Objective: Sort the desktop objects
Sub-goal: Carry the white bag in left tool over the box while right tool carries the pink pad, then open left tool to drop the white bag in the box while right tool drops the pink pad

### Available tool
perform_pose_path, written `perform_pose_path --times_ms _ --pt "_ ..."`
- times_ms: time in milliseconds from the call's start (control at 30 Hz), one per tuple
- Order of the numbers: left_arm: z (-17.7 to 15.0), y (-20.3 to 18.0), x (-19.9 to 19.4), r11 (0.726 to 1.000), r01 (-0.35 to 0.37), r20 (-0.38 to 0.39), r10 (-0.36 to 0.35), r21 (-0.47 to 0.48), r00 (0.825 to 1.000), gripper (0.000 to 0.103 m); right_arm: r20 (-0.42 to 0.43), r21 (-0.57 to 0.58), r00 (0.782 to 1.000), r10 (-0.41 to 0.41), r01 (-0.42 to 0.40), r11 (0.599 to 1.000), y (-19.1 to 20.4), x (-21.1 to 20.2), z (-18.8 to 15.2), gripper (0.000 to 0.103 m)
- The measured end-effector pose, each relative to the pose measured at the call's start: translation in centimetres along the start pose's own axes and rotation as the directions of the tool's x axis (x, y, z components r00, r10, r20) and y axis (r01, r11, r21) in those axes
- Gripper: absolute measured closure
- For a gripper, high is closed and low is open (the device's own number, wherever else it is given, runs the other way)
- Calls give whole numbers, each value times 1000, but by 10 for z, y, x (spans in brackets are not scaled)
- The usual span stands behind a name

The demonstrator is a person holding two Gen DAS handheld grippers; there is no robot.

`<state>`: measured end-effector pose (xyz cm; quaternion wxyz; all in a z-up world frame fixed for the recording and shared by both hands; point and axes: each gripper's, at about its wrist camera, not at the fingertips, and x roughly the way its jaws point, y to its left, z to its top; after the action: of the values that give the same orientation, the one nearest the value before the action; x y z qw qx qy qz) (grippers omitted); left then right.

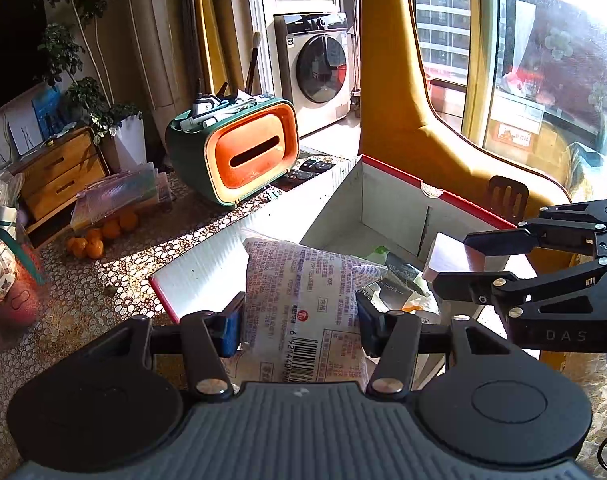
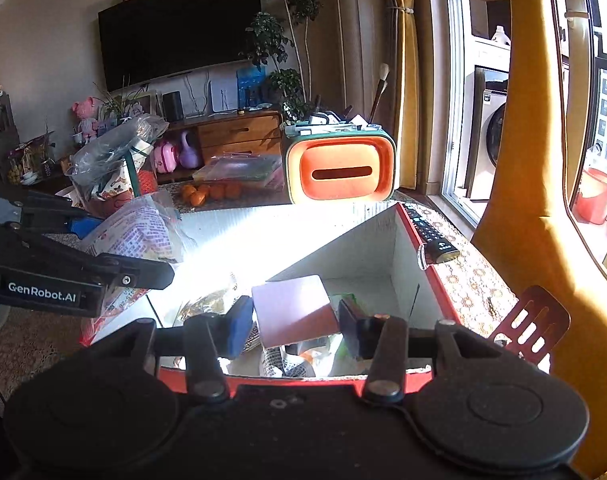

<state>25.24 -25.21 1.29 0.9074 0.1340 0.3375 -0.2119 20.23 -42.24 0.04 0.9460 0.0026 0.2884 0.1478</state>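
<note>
My left gripper (image 1: 299, 322) is shut on a printed plastic snack packet (image 1: 303, 304) and holds it over the near left edge of the red-rimmed cardboard box (image 1: 399, 200). The packet also shows in the right wrist view (image 2: 139, 232). My right gripper (image 2: 295, 326) is shut on a small white and pink box (image 2: 293, 308), held above the cardboard box's (image 2: 435, 280) inside. That small box also shows in the left wrist view (image 1: 451, 258), with my right gripper (image 1: 453, 258) at the right. Several wrappers (image 1: 399, 284) lie in the cardboard box.
An orange and green tissue holder (image 1: 243, 152) with pens on top stands behind the cardboard box. A black remote (image 2: 427, 232) lies by the box's right rim. Oranges (image 1: 99, 236) and a clear case (image 1: 119, 196) sit far left. A wooden chair back (image 2: 531, 324) is at the right.
</note>
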Motion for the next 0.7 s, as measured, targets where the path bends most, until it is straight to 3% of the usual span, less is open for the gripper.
perform_pose_path --times_ms 300,700 --pt "15 10 53 1000 6 -118 -9 -27 993 49 -68 -39 997 25 -27 999 9 34 -3 57" --pt "12 9 92 1000 -8 -215 9 3 977 49 -152 -83 987 54 -68 994 21 69 -7 57"
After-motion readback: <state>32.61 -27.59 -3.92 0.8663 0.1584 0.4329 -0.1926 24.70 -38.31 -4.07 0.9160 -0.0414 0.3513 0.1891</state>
